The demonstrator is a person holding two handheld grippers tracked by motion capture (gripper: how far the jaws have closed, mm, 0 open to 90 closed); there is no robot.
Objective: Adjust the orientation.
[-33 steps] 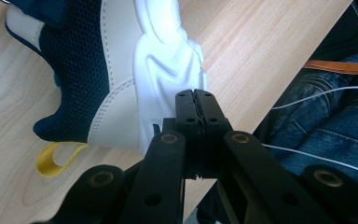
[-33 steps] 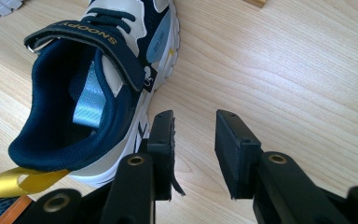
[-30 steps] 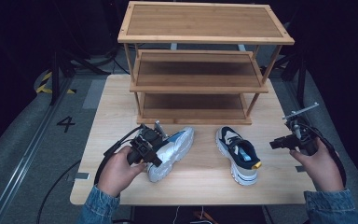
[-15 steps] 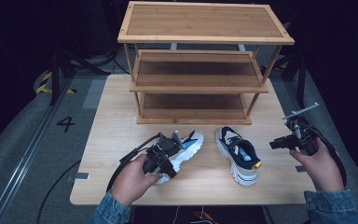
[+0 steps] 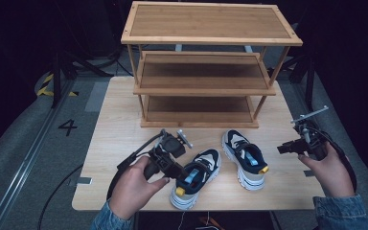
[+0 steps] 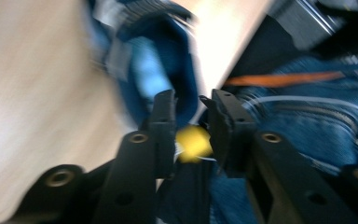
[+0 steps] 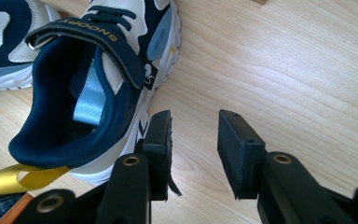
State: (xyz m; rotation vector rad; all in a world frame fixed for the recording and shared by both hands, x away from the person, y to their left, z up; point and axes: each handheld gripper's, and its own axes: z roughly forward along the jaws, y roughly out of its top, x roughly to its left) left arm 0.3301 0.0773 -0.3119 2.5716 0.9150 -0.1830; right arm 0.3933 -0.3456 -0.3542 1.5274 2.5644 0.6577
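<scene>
Two navy-and-white child's shoes stand upright on the wooden table (image 5: 120, 143). The left shoe (image 5: 199, 175) has its yellow heel tab (image 6: 193, 142) toward me, and my left gripper (image 5: 178, 173) is right at its heel. In the blurred left gripper view, my left gripper (image 6: 191, 100) has just been opening: its jaws stand apart beside the blue heel collar (image 6: 168, 79) and do not pinch it. The right shoe (image 5: 247, 160) (image 7: 88, 84) lies just left of my right gripper (image 5: 282, 148) (image 7: 195, 121), which is open over bare wood.
A three-tier wooden shoe rack (image 5: 206, 62) stands at the back of the table, its shelves bare. The table's front edge (image 5: 196, 208) runs close behind the shoes' heels. The person's jeans (image 6: 307, 116) are below that edge.
The left shoe lay on its side with the sole showing; it now stands upright, shifted to the right. My left gripper moved right with it and its jaws parted. The right gripper kept still.
</scene>
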